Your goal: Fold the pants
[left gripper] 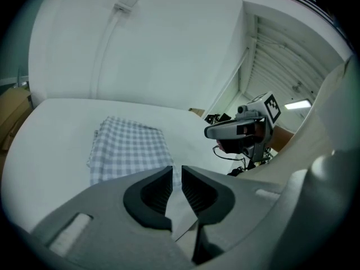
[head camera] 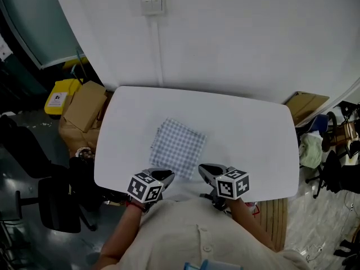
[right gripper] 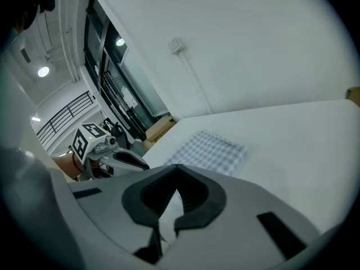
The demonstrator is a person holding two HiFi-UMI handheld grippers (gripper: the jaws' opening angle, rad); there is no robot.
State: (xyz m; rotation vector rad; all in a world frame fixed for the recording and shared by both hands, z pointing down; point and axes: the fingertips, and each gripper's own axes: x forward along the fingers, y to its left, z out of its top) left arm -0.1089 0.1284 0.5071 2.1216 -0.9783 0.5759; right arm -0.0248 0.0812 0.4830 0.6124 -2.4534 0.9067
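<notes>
The pants [head camera: 177, 145] lie folded into a small blue-and-white checked square, left of the middle of the white table [head camera: 253, 128]. Both grippers hover at the table's near edge, just short of the fabric and apart from it. My left gripper [head camera: 163, 176] has its jaws a narrow gap apart with nothing between them; in its own view [left gripper: 176, 176] the pants [left gripper: 129, 148] lie ahead, with the right gripper [left gripper: 225, 131] off to the right. My right gripper [head camera: 207, 170] is shut and empty; in its view [right gripper: 177, 176] the pants [right gripper: 211, 151] lie ahead and the left gripper [right gripper: 132, 161] is at the left.
Cardboard boxes [head camera: 84, 108] and a yellow container [head camera: 59, 97] stand left of the table, with a black chair [head camera: 56, 207] nearer. More cardboard [head camera: 306, 103] and cluttered chairs [head camera: 332, 139] are at the right. A white wall with a switch [head camera: 152, 4] backs the table.
</notes>
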